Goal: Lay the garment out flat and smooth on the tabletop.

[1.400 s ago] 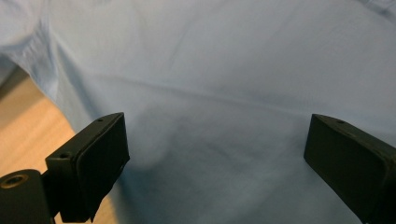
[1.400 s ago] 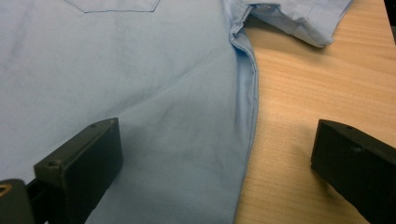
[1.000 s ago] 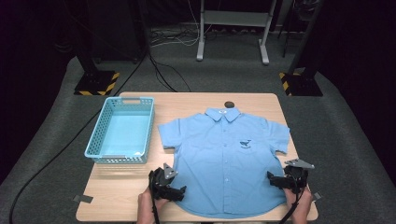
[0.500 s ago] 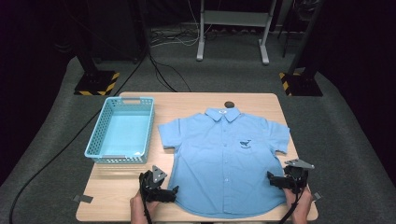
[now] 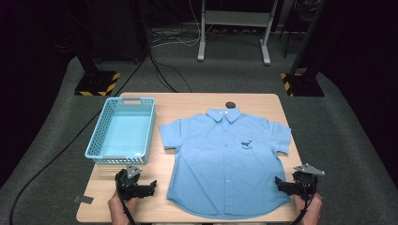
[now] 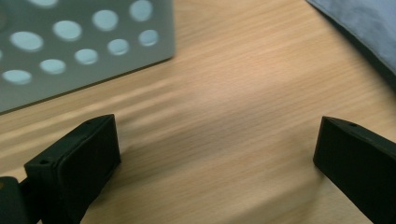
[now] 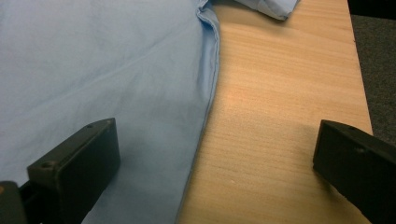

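Note:
A light blue short-sleeved shirt point(image 5: 225, 159) lies flat, front up and collar away from me, on the wooden table point(image 5: 187, 105). My left gripper point(image 5: 152, 187) rests open on the bare wood just left of the shirt's hem, its jaws pointing at the cloth. In the left gripper view that gripper point(image 6: 217, 135) has only wood between its jaws, with the shirt's edge point(image 6: 364, 23) at the upper right. My right gripper point(image 5: 279, 185) sits open at the shirt's lower right corner. In the right gripper view it point(image 7: 217, 135) straddles the shirt's side seam point(image 7: 208, 93).
An empty light blue perforated basket point(image 5: 122, 131) stands left of the shirt; its wall point(image 6: 70, 46) is close ahead of the left gripper. A small dark object point(image 5: 230, 104) lies at the far table edge. Grey tape point(image 5: 83, 199) marks the front left corner.
My left gripper has drawn back to the left, away from the shirt's hem, onto bare wood. The right gripper and the shirt have stayed put.

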Demonstrator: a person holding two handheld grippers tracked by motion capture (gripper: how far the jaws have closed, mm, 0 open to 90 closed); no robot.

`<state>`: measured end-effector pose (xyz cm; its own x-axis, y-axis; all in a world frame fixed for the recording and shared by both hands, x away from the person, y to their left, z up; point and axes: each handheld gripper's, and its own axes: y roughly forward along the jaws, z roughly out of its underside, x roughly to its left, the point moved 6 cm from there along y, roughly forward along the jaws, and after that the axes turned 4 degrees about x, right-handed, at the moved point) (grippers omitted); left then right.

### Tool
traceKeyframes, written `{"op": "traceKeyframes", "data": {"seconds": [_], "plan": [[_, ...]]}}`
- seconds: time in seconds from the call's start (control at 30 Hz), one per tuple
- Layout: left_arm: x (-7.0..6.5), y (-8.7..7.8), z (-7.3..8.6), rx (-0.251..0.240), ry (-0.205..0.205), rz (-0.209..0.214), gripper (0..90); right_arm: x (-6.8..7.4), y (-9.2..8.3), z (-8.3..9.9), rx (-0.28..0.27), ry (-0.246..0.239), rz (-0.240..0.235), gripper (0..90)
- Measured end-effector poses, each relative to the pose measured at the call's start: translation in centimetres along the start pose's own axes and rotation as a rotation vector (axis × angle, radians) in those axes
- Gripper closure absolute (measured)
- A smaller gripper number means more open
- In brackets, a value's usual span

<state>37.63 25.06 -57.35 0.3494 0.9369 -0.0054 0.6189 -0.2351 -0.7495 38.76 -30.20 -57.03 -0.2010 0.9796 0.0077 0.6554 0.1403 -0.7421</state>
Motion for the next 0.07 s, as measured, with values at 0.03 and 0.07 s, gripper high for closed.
{"op": "traceKeyframes", "data": {"seconds": [0.03,0.07], "plan": [[0.0,0.0,0.0,0.0,0.0,0.0,0.1,0.02,0.02,-0.01,0.0,0.001,0.0,0.0],[0.0,0.01,-0.01,-0.001,-0.001,-0.001,0.1,0.04,0.02,-0.01,0.0,0.002,0.002,0.0]]}}
